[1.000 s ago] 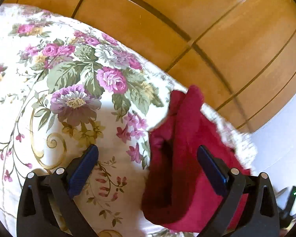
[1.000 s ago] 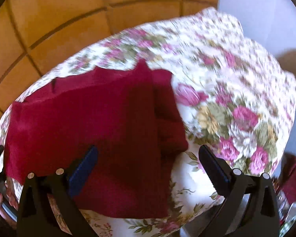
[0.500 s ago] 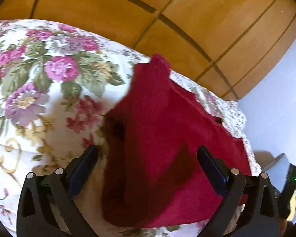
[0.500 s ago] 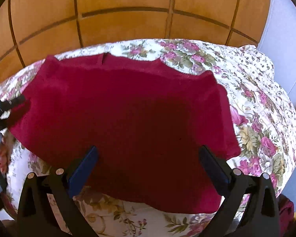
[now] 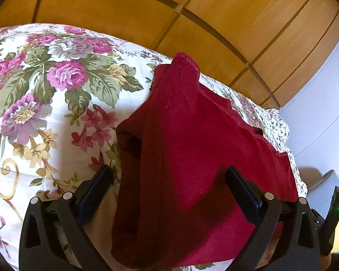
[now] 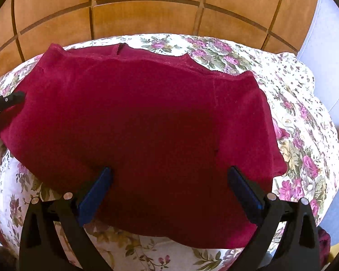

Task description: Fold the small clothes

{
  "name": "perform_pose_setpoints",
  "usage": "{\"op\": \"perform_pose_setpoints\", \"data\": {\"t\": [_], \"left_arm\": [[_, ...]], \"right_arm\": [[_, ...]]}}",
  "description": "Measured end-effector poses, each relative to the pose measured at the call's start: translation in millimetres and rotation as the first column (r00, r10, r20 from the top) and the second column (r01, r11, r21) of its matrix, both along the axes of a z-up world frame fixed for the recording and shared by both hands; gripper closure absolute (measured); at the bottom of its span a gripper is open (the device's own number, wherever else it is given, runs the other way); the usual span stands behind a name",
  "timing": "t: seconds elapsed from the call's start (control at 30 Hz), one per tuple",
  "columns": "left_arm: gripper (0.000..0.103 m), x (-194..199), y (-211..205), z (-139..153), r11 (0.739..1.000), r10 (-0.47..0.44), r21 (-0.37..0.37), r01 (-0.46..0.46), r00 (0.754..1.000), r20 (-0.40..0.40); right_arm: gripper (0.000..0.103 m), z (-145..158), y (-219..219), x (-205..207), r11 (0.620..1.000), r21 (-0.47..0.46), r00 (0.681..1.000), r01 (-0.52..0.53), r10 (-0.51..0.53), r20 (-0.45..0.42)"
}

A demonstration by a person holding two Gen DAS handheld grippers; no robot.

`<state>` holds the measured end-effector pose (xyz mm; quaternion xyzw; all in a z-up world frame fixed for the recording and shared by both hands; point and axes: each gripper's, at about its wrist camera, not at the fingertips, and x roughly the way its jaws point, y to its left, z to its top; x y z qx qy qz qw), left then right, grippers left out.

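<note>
A dark red garment (image 6: 147,124) lies spread on the floral bedspread (image 6: 305,140). In the right wrist view it fills the middle, with a small slit at its far edge. My right gripper (image 6: 169,180) is open and hovers over its near part. In the left wrist view the garment (image 5: 192,146) lies to the right, one corner raised in a peak at the far end. My left gripper (image 5: 168,180) is open over its near left edge and holds nothing. The left gripper also shows at the left edge of the right wrist view (image 6: 2,103).
A wooden panelled headboard (image 5: 192,11) stands behind the bed. A pale wall (image 5: 327,113) is at the right. The bedspread (image 5: 45,90) extends to the left of the garment. Another dark red cloth (image 6: 323,237) shows at the lower right.
Both grippers swung toward the garment, which now sits centred under each. The garment went from bunched to spread flat. Both grippers stayed open.
</note>
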<state>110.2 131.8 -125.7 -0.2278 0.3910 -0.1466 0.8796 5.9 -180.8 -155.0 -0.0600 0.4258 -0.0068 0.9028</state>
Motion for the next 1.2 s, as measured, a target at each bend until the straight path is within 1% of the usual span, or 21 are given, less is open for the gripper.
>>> {"op": "perform_pose_setpoints", "data": {"t": [0.17,0.33,0.4,0.47,0.53,0.63,0.67,0.7,0.73,0.77,0.8,0.83,0.87,0.9,0.93,1.0,1.07,1.13,1.2], "left_arm": [[0.004,3.5,-1.6,2.0,1.0,0.0,0.017,0.0,1.0,-0.014],[0.004,12.5,3.4,2.1,0.999,0.035,-0.033,-0.036,0.999,-0.027],[0.004,14.5,0.8,0.6,0.999,0.037,-0.01,-0.037,0.999,-0.02],[0.004,17.1,-7.0,1.8,0.999,0.021,0.046,-0.02,1.0,-0.022],[0.004,18.2,-7.6,1.6,0.999,0.008,0.046,-0.007,1.0,-0.022],[0.004,20.4,-4.7,1.6,1.0,0.0,0.021,0.001,1.0,-0.027],[0.006,20.4,-4.9,1.7,1.0,-0.005,0.019,0.006,1.0,-0.028],[0.016,21.7,-5.1,2.3,1.0,-0.014,0.013,0.014,0.999,-0.03],[0.02,22.6,-5.4,2.3,1.0,-0.019,0.007,0.019,0.999,-0.035],[0.029,23.8,-5.2,2.3,1.0,-0.02,-0.008,0.019,0.999,-0.047],[0.044,25.1,-4.7,1.5,0.999,-0.03,-0.041,0.028,0.998,-0.059],[0.051,25.9,-4.5,0.0,0.997,-0.042,-0.073,0.036,0.996,-0.073],[0.066,27.4,-3.6,-1.7,0.994,-0.048,-0.102,0.039,0.995,-0.09],[0.078,27.8,-2.4,-1.7,0.991,-0.053,-0.127,0.041,0.994,-0.097],[0.079,26.6,-2.0,-0.4,0.989,-0.054,-0.139,0.04,0.994,-0.094],[0.082,22.0,-4.9,9.7,0.993,-0.042,-0.116,0.034,0.997,-0.066],[0.083,16.3,-9.8,22.0,0.994,-0.043,-0.103,0.04,0.999,-0.028],[0.083,10.4,-14.6,38.1,0.991,-0.054,-0.118,0.056,0.998,0.019],[0.083,7.4,-19.7,52.5,0.989,-0.066,-0.131,0.073,0.996,0.056]], "right_arm": [[0.002,0.3,0.9,0.2,1.0,-0.001,1.0,0.003,-0.003,-0.003],[0.002,1.9,-1.0,1.3,1.0,0.004,1.0,0.005,-0.005,-0.016],[0.002,7.7,-3.6,-0.3,1.0,0.024,1.0,0.016,-0.016,0.002],[0.002,15.8,-8.1,-2.3,0.998,0.051,0.998,0.038,-0.041,0.046],[0.002,18.2,-10.2,-1.4,0.997,0.055,0.997,0.047,-0.05,0.057],[0.002,7.2,-8.0,4.8,0.999,0.035,0.999,0.039,-0.04,0.029],[0.002,1.3,-5.5,7.0,0.999,0.022,0.999,0.033,-0.033,0.021],[0.002,-3.9,-3.1,8.9,1.0,0.005,1.0,0.022,-0.022,0.017],[0.002,-6.1,-0.1,8.9,1.0,-0.017,0.999,0.009,-0.009,0.032],[0.002,-6.8,3.8,8.1,0.999,-0.05,0.999,-0.008,0.011,0.052],[0.002,-7.2,5.5,8.2,0.997,-0.07,0.998,-0.016,0.021,0.058],[0.002,-6.8,6.5,8.3,0.997,-0.079,0.998,-0.017,0.022,0.06],[0.002,-7.2,6.3,8.3,0.997,-0.072,0.998,-0.012,0.016,0.059],[0.002,-7.5,4.6,8.5,0.998,-0.059,0.998,-0.005,0.009,0.057],[0.002,-7.7,3.4,8.4,0.999,-0.048,0.998,-0.001,0.004,0.057],[0.002,-7.9,2.2,8.0,0.999,-0.037,0.998,0.004,-0.002,0.061],[0.002,-7.7,4.7,6.5,0.999,-0.051,0.998,0.006,-0.003,0.066],[0.002,-6.6,4.8,7.0,0.999,-0.052,0.998,0.011,-0.008,0.06],[0.002,-2.8,2.1,9.1,0.999,-0.031,1.0,0.017,-0.016,0.027]]}}
